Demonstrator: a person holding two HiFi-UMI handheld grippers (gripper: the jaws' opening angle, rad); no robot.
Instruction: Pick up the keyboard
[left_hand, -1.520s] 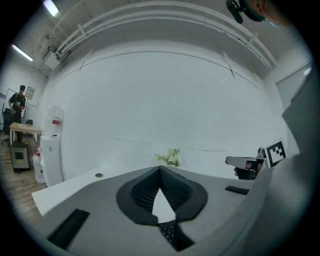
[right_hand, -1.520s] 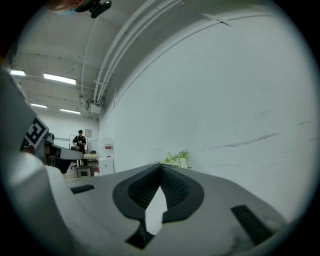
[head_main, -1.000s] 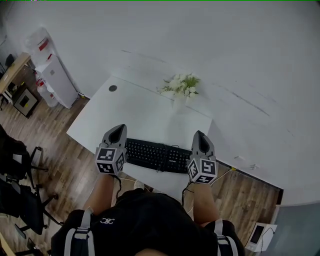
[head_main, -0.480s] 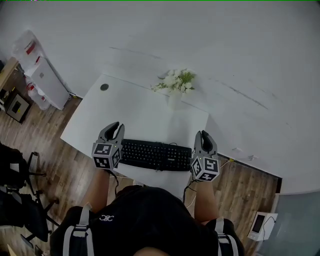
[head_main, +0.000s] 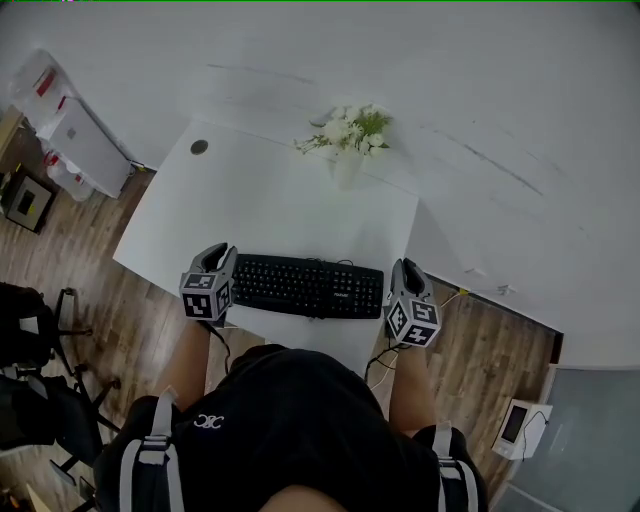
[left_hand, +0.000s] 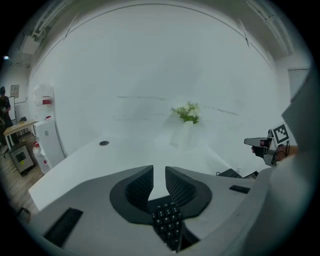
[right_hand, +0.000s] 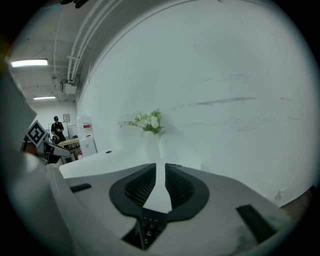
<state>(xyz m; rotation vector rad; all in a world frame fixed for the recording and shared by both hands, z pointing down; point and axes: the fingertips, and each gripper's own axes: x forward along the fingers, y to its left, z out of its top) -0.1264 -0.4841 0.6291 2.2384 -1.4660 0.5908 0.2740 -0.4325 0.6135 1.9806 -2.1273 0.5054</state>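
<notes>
A black keyboard (head_main: 308, 286) lies along the near edge of the white desk (head_main: 270, 205). My left gripper (head_main: 214, 254) sits low at the keyboard's left end and my right gripper (head_main: 405, 267) at its right end. In the left gripper view the jaws (left_hand: 159, 170) stand a narrow gap apart, with the keyboard's keys (left_hand: 167, 220) showing below them and nothing pressed between the pads. The right gripper (right_hand: 160, 167) looks the same, slightly parted and empty, with keys (right_hand: 147, 227) beneath its throat.
A white vase of flowers (head_main: 350, 140) stands at the desk's far edge by the wall. A round cable hole (head_main: 199, 147) marks the far left corner. A water dispenser (head_main: 75, 140) and office chairs (head_main: 35, 330) stand on the wood floor to the left.
Both grippers have come down from above the keyboard to desk height at its two ends. The left jaws, together a second ago, now stand apart.
</notes>
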